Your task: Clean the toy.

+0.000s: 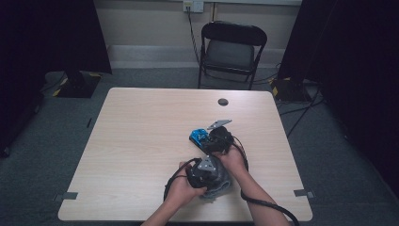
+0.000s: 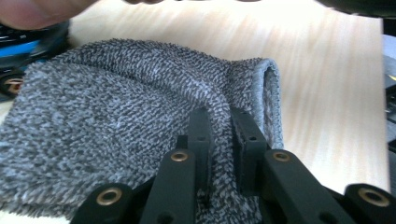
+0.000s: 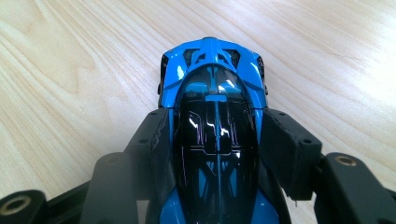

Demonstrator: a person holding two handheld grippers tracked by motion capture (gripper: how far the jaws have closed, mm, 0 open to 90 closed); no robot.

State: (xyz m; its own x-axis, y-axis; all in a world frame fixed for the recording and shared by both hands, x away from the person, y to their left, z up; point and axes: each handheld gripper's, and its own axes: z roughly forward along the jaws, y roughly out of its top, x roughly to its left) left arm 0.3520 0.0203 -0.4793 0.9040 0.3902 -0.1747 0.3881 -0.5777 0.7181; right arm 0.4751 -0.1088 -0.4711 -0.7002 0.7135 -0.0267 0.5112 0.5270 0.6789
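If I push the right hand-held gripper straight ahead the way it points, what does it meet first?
Nothing new: the right hand-held gripper already clamps the blue toy car. Beyond the car's far end lies bare table, as far as visible.

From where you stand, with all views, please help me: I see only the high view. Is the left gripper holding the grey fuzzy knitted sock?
Observer: Yes. In the left gripper view the left gripper is shut, pinching a fold of the grey fuzzy knitted sock.
Operator: And the right gripper?
Observer: The right gripper has its jaws against both sides of the glossy blue and black toy car.
Operator: Is the car lifted?
Observer: I cannot tell; the light wooden table lies close behind it.
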